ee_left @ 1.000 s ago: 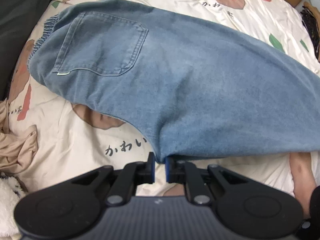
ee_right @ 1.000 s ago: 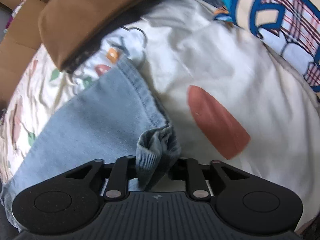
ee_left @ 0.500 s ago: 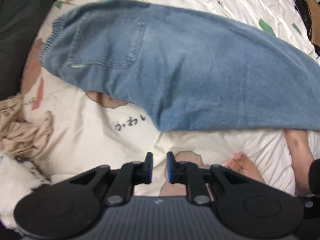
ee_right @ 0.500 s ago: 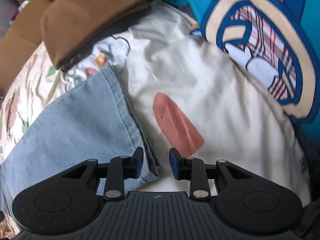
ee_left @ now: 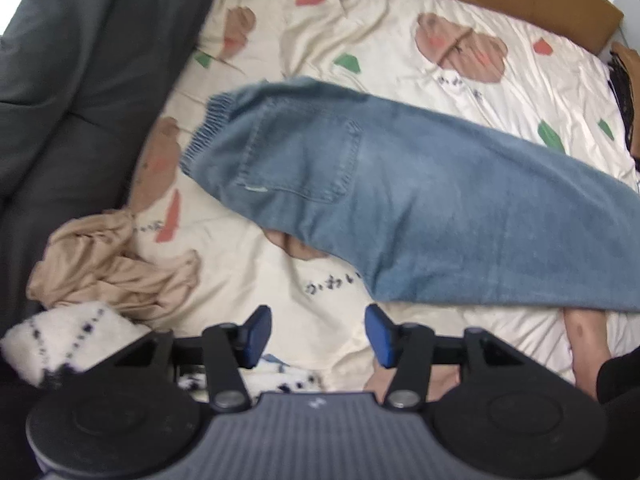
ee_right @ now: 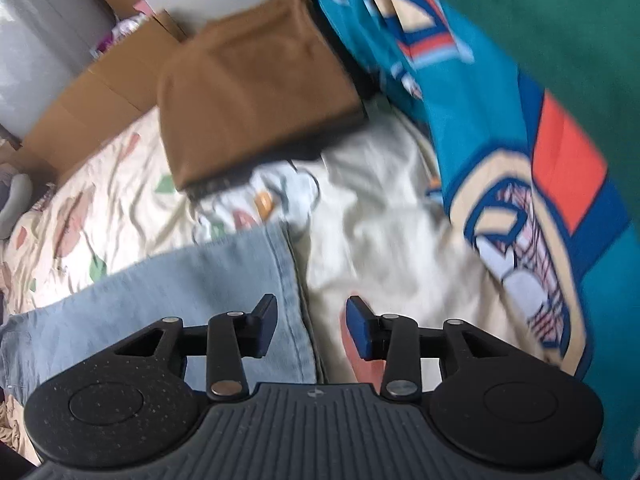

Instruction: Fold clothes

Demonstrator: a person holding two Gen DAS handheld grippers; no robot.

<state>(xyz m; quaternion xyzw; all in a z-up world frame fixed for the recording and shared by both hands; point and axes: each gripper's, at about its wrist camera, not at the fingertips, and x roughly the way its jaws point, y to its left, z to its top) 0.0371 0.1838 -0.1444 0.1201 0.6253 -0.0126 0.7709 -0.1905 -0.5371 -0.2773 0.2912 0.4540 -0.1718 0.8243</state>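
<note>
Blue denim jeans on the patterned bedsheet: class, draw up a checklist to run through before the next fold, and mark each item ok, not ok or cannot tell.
1. Left tool open and empty: ok.
2. Right tool open and empty: ok.
3. Blue denim jeans lying flat on the cream patterned bedsheet, legs stacked: ok.
4. Jeans hem within the right tool's view: ok.
5. Elastic waistband free of the crumpled beige garment: ok, they lie apart.
6. Both leg hems aligned: cannot tell, the picture is blurred.
</note>
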